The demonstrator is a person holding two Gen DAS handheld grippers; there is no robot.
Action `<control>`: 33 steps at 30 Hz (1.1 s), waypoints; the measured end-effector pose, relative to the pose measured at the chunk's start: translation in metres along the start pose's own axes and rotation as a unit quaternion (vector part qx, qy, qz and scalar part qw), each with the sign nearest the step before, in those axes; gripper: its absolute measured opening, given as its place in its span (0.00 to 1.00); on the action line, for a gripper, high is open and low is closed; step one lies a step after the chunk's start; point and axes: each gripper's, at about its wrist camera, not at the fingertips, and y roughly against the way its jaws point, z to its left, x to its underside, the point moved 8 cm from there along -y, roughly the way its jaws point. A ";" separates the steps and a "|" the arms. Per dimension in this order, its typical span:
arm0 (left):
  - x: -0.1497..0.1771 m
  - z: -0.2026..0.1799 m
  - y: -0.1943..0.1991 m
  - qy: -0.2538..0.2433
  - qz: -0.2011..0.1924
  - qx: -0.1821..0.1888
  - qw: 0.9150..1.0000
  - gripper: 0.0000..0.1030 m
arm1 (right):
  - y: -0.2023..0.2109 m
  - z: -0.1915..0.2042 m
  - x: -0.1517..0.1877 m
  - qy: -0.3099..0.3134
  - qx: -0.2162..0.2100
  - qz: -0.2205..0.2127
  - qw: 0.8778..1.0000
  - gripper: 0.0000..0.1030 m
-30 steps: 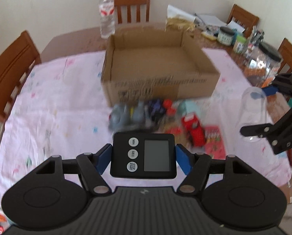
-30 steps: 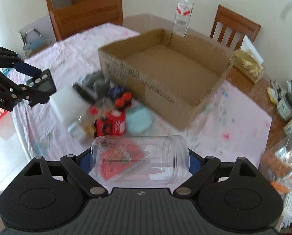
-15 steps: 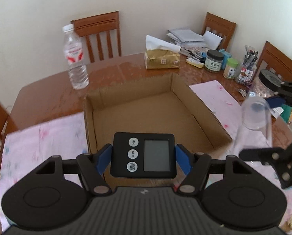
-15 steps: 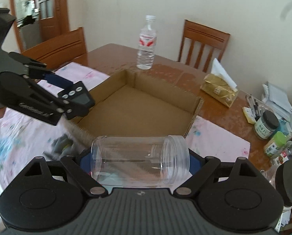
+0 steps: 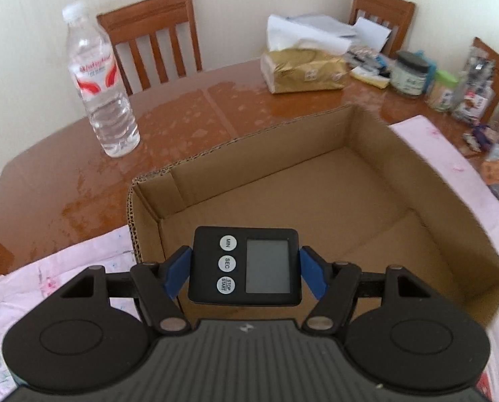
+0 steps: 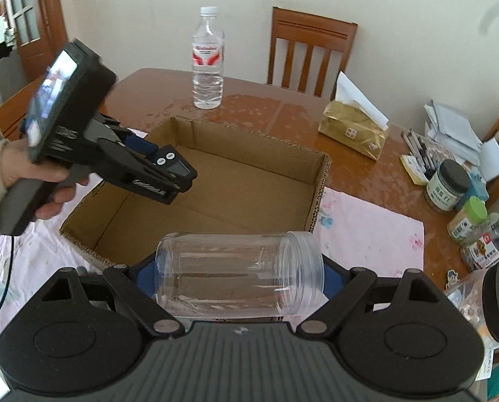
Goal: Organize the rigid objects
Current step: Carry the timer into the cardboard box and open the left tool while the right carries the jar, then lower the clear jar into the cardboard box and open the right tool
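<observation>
My timer: matt black plastic. Jar: clear glossy plastic. Box: rough corrugated cardboard. Surface: glossy wood.

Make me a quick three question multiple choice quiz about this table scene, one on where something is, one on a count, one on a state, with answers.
1. Where does the water bottle stand?
A. inside the box
B. on bare table beyond the cardboard box
C. on the pink cloth

2. How many round buttons does the timer show?
A. one
B. three
C. five

3. What state is the clear jar in?
A. empty, lying sideways in the right gripper
B. upright, full
C. lidded, on the table

Answers: B, it stands on wood behind the box; B, MIN, SEC, STOP/START; A, the pads clamp its ends.
</observation>
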 end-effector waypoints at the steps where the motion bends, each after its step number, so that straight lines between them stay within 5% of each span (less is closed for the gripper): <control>1: -0.002 0.003 -0.006 0.007 0.005 0.001 1.000 0.67 | -0.002 -0.001 -0.002 -0.004 0.001 0.001 1.000 0.90; 6: -0.010 0.013 -0.022 0.032 -0.013 -0.006 0.999 0.68 | -0.004 -0.001 -0.008 -0.011 0.006 0.003 1.000 0.90; 9: -0.015 0.020 -0.019 0.057 -0.027 -0.004 0.998 0.81 | -0.008 0.000 -0.012 -0.009 0.011 0.007 1.000 0.90; 15: -0.011 0.034 0.027 0.069 -0.063 -0.015 0.996 0.87 | -0.017 0.003 -0.019 -0.002 0.015 0.013 1.000 0.90; 22: 0.026 0.058 0.090 0.084 -0.096 -0.056 0.990 0.94 | -0.048 0.004 -0.043 -0.005 0.006 0.021 1.000 0.90; 33: 0.087 0.074 0.113 0.138 -0.080 -0.078 0.984 0.94 | -0.110 -0.002 -0.086 -0.008 0.040 0.032 0.999 0.92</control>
